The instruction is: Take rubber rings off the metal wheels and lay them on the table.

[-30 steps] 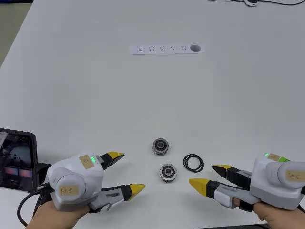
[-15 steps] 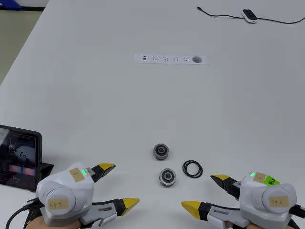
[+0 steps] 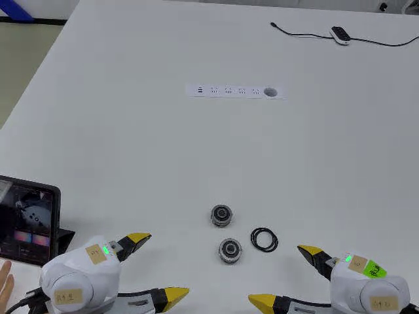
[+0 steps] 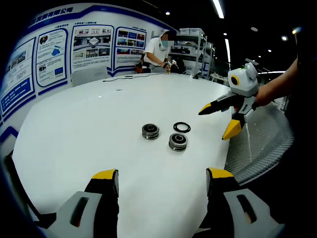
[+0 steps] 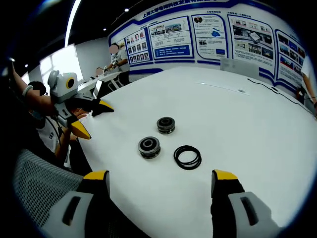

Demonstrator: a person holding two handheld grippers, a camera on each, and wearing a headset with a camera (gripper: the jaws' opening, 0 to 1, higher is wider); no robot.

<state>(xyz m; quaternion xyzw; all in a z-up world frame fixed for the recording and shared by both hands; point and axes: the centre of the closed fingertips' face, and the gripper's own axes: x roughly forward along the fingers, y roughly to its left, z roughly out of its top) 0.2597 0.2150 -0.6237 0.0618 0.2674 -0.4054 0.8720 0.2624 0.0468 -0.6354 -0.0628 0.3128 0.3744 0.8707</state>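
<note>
Two small metal wheels lie flat on the white table (image 3: 131,131): the far wheel (image 3: 221,215) (image 4: 150,131) (image 5: 166,125) and the near wheel (image 3: 230,250) (image 4: 178,141) (image 5: 149,147). Black rubber rings (image 3: 264,239) (image 4: 182,127) (image 5: 187,157) lie stacked on the table just right of the wheels. My left gripper (image 3: 157,269) (image 4: 161,176) is open at the near left edge, empty. My right gripper (image 3: 286,276) (image 5: 157,176) is open at the near right edge, empty. Both sit short of the wheels, touching nothing.
A white power strip (image 3: 232,91) lies mid-table beyond the wheels. A cable with a small remote (image 3: 340,34) runs across the far right. A tablet on a stand (image 3: 27,219) sits at the near left edge. People stand at the table's far end in both gripper views.
Both grippers have drawn back toward me and down the picture; the head camera has tilted up, showing more of the far table. Wheels and rings have not moved.
</note>
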